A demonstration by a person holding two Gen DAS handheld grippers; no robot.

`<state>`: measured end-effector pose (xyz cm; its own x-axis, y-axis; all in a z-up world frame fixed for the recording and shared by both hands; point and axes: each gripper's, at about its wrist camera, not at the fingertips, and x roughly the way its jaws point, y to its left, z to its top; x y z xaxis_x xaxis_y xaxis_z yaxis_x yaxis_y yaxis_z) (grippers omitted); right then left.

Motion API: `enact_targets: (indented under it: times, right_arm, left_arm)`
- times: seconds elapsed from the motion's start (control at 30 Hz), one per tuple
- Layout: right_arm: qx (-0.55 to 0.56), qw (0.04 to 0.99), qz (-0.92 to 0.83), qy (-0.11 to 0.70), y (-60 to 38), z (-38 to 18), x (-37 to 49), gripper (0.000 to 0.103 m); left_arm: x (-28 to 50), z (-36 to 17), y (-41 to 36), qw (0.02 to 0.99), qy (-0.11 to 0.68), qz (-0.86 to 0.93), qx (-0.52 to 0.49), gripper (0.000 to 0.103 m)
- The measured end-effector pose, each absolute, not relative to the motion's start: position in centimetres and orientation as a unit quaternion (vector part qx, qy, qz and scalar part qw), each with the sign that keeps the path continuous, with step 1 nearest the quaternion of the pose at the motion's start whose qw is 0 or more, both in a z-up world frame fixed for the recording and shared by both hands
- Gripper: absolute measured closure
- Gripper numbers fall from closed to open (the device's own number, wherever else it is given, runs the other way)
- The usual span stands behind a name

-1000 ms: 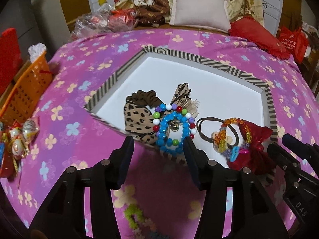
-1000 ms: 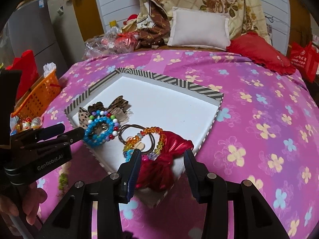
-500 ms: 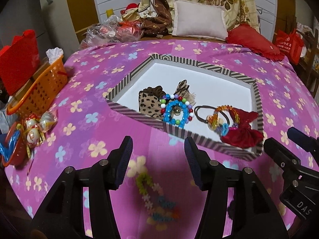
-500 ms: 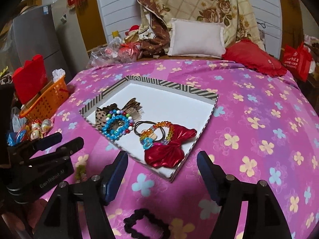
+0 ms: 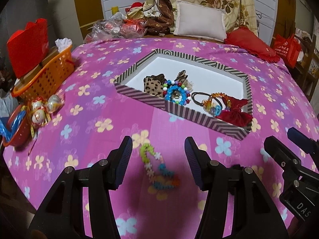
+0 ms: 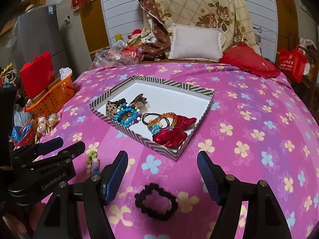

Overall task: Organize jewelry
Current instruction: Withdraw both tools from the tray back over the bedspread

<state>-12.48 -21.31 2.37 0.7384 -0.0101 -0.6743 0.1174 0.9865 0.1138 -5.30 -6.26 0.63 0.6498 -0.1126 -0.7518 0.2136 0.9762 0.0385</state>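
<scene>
Both grippers have pulled back from the striped tray [image 5: 199,117] since a second ago, and the pink flowered cloth [image 6: 249,139] now fills the near ground. At far left an orange basket [image 5: 47,77] sits near wrapped ornaments [image 5: 42,109]. The left gripper [image 5: 158,159] hangs with jaws released above a flower-bead bracelet [image 5: 157,169] lying on the cloth between its fingers. Inside the tray, from left: leopard-print bows [image 6: 113,106], a blue bead bracelet [image 6: 126,116], a dark hair tie with amber beads [image 6: 161,121], a red bow [image 6: 173,133]. The right gripper [image 6: 162,176] is spread wide, empty, over a black scrunchie [image 6: 156,204] on the cloth, short of the tray
</scene>
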Motion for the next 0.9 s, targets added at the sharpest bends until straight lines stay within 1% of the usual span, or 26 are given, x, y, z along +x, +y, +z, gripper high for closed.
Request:
enact_targets:
  times: [0.1,0.3,0.43,0.83,0.9]
  right_arm:
    - [0.072,0.932,-0.036,0.354,-21.0,2.4,-13.5,0.028]
    - [0.072,0.933,-0.038,0.350,-20.4,2.1,-15.0,0.027]
    - [0.069,0.933,-0.037,0.351,-20.1,2.1,-15.6,0.021]
    - [0.046,0.936,-0.033,0.348,-18.6,2.4,-17.0,0.021]
    - [0.031,0.939,-0.038,0.341,-18.2,2.5,-17.4,0.015]
  left_arm:
    - [-6.3,0.7,-5.7,0.908,0.407,-0.086,0.056,0.049]
    - [-8.0,0.9,-4.8,0.915,0.392,-0.076,0.061,0.049]
    - [-9.2,1.1,-4.4,0.919,0.383,-0.074,0.061,0.049]
    - [-11.0,0.6,-3.4,0.920,0.382,-0.070,0.055,0.049]
    - [-11.2,0.6,-3.2,0.921,0.381,-0.068,0.054,0.049]
